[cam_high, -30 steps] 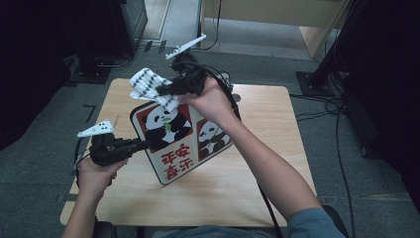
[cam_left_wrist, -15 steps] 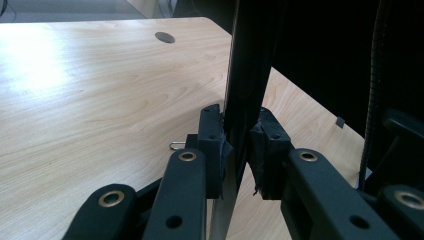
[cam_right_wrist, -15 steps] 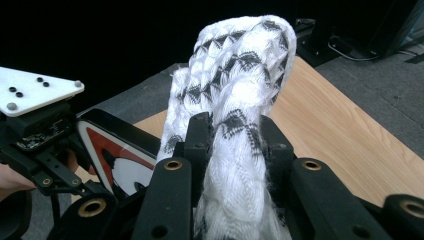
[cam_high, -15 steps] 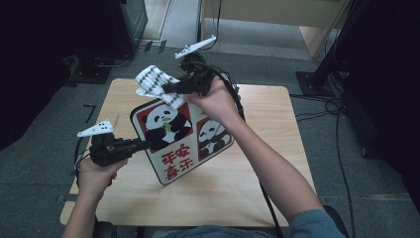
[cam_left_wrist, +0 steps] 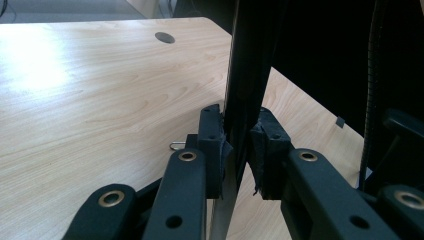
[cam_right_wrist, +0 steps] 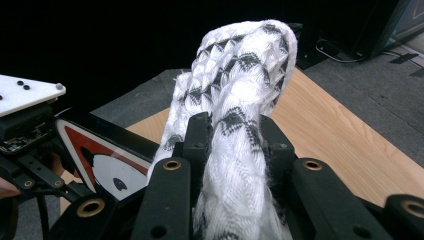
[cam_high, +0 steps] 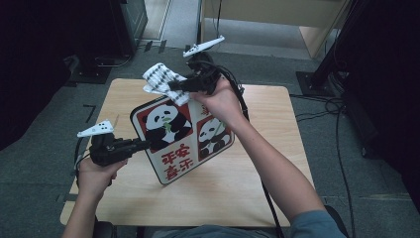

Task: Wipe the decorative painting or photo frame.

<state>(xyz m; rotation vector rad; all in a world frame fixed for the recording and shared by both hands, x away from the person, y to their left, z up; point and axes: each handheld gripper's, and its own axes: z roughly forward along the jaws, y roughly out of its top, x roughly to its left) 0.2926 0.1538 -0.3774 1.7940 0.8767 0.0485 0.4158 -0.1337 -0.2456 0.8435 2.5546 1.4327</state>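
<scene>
A panda sign board (cam_high: 181, 139) with red panels and red characters is held tilted above the wooden table (cam_high: 277, 163). My left gripper (cam_high: 143, 144) is shut on the board's left edge; in the left gripper view the thin dark board edge (cam_left_wrist: 245, 75) is clamped between the pads (cam_left_wrist: 212, 145). My right gripper (cam_high: 171, 85) is shut on a white cloth with black pattern (cam_high: 161, 79), held against the board's top corner. In the right gripper view the cloth (cam_right_wrist: 240, 90) bulges up between the jaws, with the board (cam_right_wrist: 105, 160) at lower left.
Black cables (cam_high: 322, 106) trail over the floor right of the table. Dark equipment (cam_high: 126, 20) stands at the back left and a light wooden cabinet (cam_high: 277, 15) behind. The table has a small round hole (cam_left_wrist: 164, 37).
The right gripper with the cloth has shifted slightly along the board's top corner. The left gripper and the board have stayed nearly still.
</scene>
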